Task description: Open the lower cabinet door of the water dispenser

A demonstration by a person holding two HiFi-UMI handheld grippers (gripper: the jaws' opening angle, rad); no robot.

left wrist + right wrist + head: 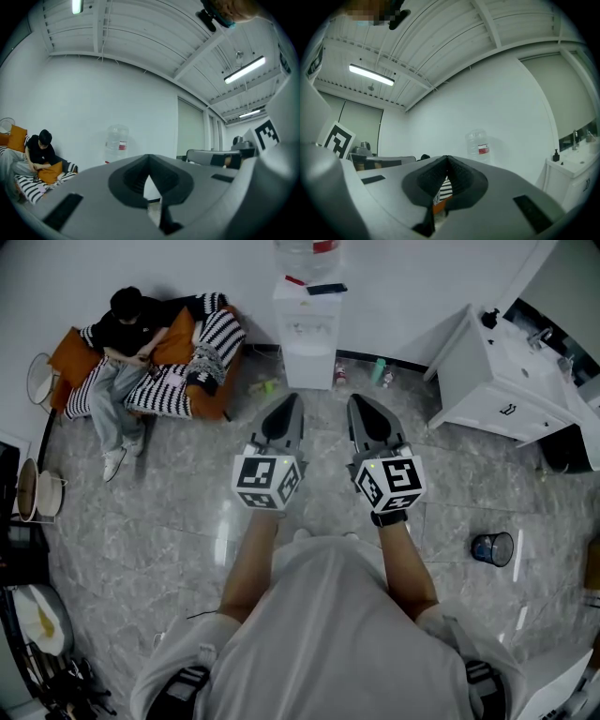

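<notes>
A white water dispenser (308,329) stands against the far wall, its clear bottle (306,257) on top. Its lower cabinet door (308,369) is closed. My left gripper (284,407) and right gripper (361,409) are held side by side, pointing level toward it, well short of it across the floor. Both have their jaws together with nothing between them. In the left gripper view the bottle (116,143) shows above the jaws (149,159). The right gripper view shows the bottle (478,146) right of the jaw tips (447,161).
A person sits on an orange sofa (183,348) with striped cushions, left of the dispenser. A white sink cabinet (511,381) stands at the right. Small bottles (380,371) lie by the wall, and a black bin (493,548) sits on the marble floor at right.
</notes>
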